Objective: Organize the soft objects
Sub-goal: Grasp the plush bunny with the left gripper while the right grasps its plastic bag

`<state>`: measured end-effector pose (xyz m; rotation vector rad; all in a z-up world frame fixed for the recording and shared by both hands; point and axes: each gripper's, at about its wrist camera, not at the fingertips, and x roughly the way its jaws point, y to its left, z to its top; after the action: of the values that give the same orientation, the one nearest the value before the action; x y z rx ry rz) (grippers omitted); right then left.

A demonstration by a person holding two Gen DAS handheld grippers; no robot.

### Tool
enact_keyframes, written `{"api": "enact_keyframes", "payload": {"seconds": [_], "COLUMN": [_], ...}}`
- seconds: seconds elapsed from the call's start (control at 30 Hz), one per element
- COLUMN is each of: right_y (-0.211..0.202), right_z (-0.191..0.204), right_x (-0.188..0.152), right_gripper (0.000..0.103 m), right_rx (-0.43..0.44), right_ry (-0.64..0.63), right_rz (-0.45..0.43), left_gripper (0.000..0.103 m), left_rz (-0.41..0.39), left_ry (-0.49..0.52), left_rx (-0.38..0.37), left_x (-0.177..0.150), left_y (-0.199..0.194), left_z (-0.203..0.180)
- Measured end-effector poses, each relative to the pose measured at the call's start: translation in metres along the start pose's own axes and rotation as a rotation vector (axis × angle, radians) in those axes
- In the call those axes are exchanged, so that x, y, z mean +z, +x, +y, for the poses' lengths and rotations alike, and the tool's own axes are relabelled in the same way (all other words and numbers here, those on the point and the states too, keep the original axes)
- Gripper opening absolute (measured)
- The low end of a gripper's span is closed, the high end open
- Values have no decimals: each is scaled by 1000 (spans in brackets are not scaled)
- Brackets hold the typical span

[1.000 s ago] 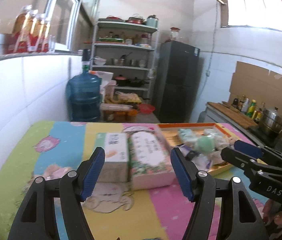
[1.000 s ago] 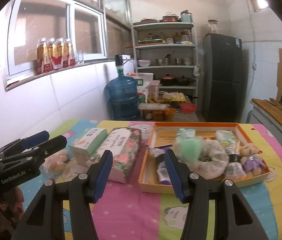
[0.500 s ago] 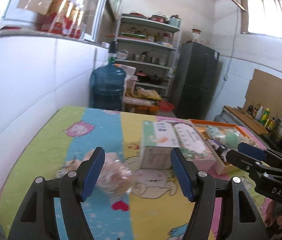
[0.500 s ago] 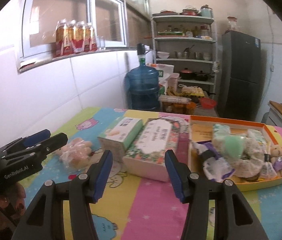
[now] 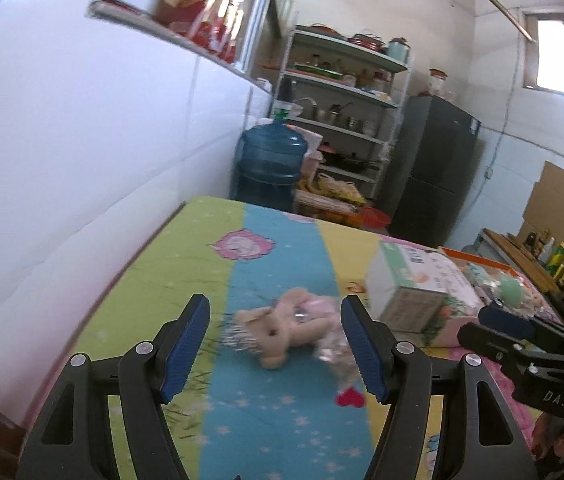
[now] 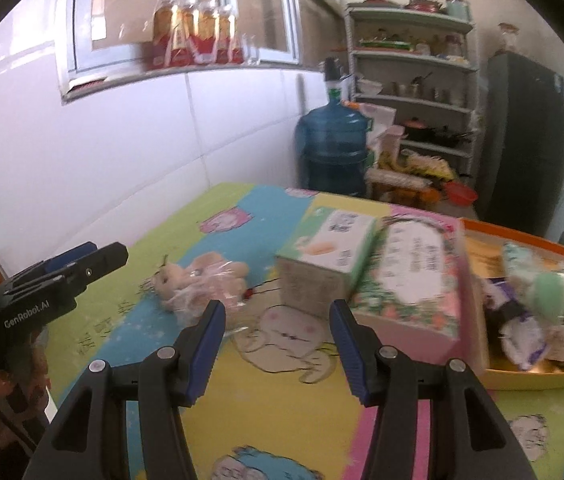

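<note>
Both hands have swung away from the orange tray [image 6: 522, 236] so the spread, empty left tongs [image 5: 274, 350] now frame the wrapped teddy bear [image 5: 282, 326], likely next for pickup, right tongs [image 6: 278, 346] spread and empty too.

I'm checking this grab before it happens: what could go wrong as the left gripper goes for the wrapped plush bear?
1. The plush bear sits in loose, shiny plastic wrap; the open left gripper may pinch only film and let it slip.
2. The green tissue box lies close on the bear's right, so the right-hand finger could nudge it.
3. The right gripper, also open, hovers nearby; the two tools might collide.
</note>
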<state>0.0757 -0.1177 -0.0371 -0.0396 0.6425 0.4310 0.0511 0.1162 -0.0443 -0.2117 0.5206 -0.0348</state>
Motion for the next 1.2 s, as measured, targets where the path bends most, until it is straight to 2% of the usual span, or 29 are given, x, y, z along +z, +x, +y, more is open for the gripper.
{"api": "enact_keyframes", "payload": {"seconds": [0.13, 0.27, 0.53, 0.67, 0.9, 0.97, 1.07, 1.2], "right_y": [23, 47, 83, 98, 111, 111, 107, 100], "right_z": [14, 25, 39, 46, 49, 47, 45, 39], "right_x": [1, 3, 3, 2, 4, 5, 2, -3], "right_gripper": [54, 66, 67, 79, 79, 76, 72, 65], "right_rx": [39, 69, 105, 101, 66, 76, 82, 91], "right_ry": [-14, -20, -30, -55, -66, -59, -58, -44], "right_rz": [44, 93, 168, 192, 188, 183, 179, 180], "left_gripper": [70, 70, 70, 70, 70, 70, 70, 70], "left_rz": [8, 22, 44, 51, 81, 91, 113, 147], "left_ry": [-24, -38, -62, -66, -49, -31, 24, 119], "left_rx": [22, 34, 38, 32, 3, -11, -55, -167], "left_x": [-2, -4, -7, -6, -4, -3, -1, 3], "left_y": [4, 10, 22, 28, 41, 44, 50, 61], "left_z": [20, 34, 51, 56, 56, 54, 46, 34]}}
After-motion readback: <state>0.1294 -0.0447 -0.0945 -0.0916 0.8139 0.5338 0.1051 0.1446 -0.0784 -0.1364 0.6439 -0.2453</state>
